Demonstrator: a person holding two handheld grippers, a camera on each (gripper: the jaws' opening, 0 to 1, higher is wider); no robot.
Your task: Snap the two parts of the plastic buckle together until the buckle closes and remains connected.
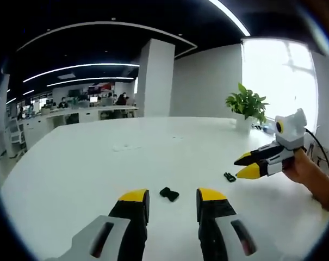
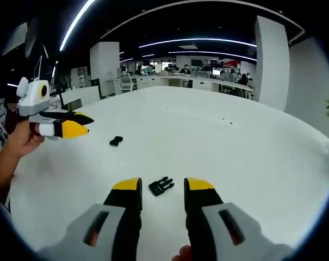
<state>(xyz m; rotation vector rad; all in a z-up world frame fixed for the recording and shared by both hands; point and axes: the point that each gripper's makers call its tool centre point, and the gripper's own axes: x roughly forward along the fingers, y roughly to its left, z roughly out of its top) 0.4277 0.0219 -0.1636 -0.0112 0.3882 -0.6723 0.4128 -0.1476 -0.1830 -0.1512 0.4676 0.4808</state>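
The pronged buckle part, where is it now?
In the right gripper view the pronged buckle part lies on the white table, just ahead of the open right gripper, between its tips.

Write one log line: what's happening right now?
left gripper open above socket half | right gripper open above pronged half | unjoined

Two low facing views, sharing white table point(image 1: 99, 168)

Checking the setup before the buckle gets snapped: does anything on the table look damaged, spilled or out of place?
Nothing stands out. The two black buckle halves lie apart on the white table, the pronged part before the open right gripper, the socket part before the open left gripper. Neither looks damaged.
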